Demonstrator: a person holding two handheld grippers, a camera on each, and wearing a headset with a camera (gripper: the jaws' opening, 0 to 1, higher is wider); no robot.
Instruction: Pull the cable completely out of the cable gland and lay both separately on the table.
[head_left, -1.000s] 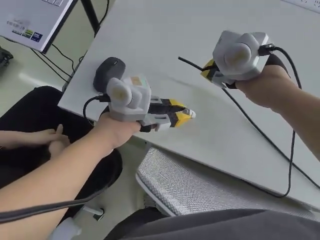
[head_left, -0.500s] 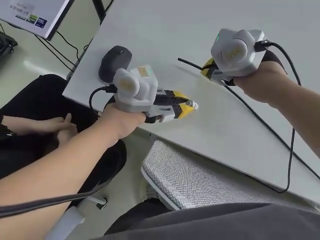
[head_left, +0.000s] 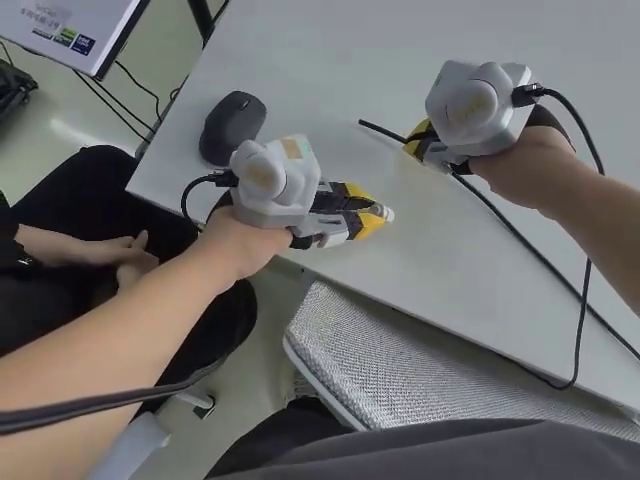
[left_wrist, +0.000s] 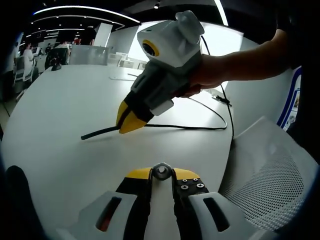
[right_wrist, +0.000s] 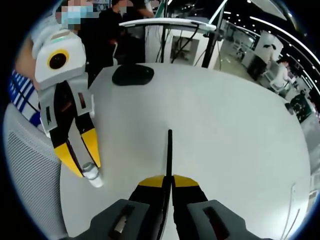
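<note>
Left gripper (head_left: 368, 218) is clamped on the cable gland (right_wrist: 93, 176) just above the table (head_left: 480, 260), near its front edge. Right gripper (right_wrist: 168, 178) is pinched on the cable (right_wrist: 169, 147), apparently clear of the gland. Risk: the round gland, released this close to the edge, could roll off.

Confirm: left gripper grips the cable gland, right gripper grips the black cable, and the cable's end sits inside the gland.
Not the last part: the cable ends free, apart from the cable gland, as the right gripper view shows. The left gripper does grip the gland, the right gripper the cable.
</note>
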